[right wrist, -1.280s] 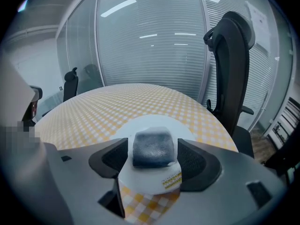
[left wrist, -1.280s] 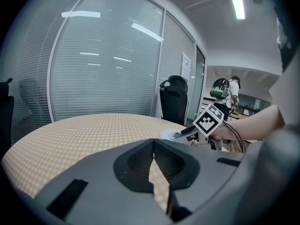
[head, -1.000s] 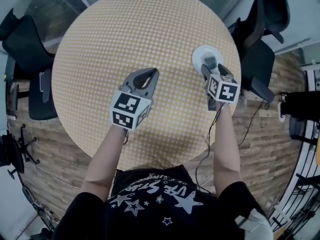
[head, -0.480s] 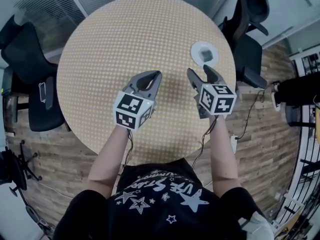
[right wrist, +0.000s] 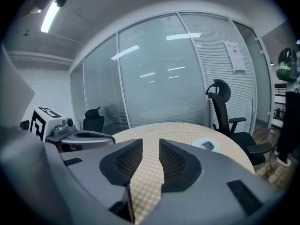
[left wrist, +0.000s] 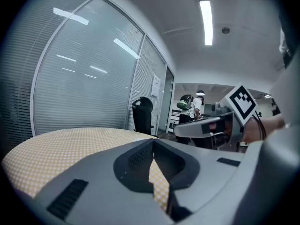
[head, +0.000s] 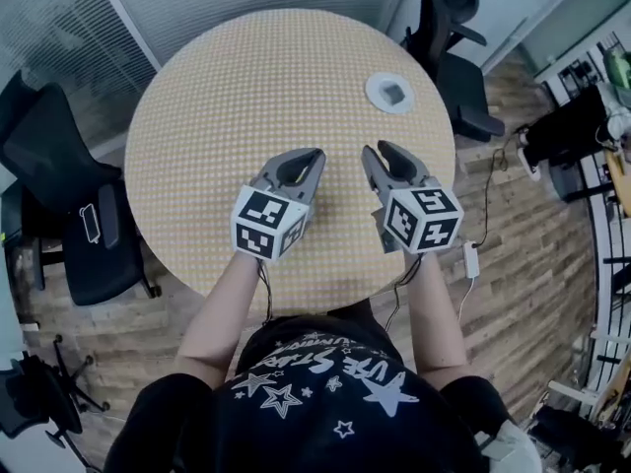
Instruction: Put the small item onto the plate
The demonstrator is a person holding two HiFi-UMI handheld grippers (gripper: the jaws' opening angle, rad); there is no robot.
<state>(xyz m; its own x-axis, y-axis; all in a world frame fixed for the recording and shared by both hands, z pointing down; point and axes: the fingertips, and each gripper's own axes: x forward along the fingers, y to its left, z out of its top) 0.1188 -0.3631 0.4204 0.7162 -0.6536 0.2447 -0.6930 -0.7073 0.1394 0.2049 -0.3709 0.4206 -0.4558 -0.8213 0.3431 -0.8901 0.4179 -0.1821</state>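
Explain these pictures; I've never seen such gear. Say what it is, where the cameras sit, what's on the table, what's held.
A person holds a grey two-jaw tool in each hand. One picture comes from a camera on their head, looking down; the other two from cameras riding on each tool. On the round table stands a white plate with the small item on it. The left tool is shut, empty. On the right tool the jaws have just been closing but stand apart, nothing between them.
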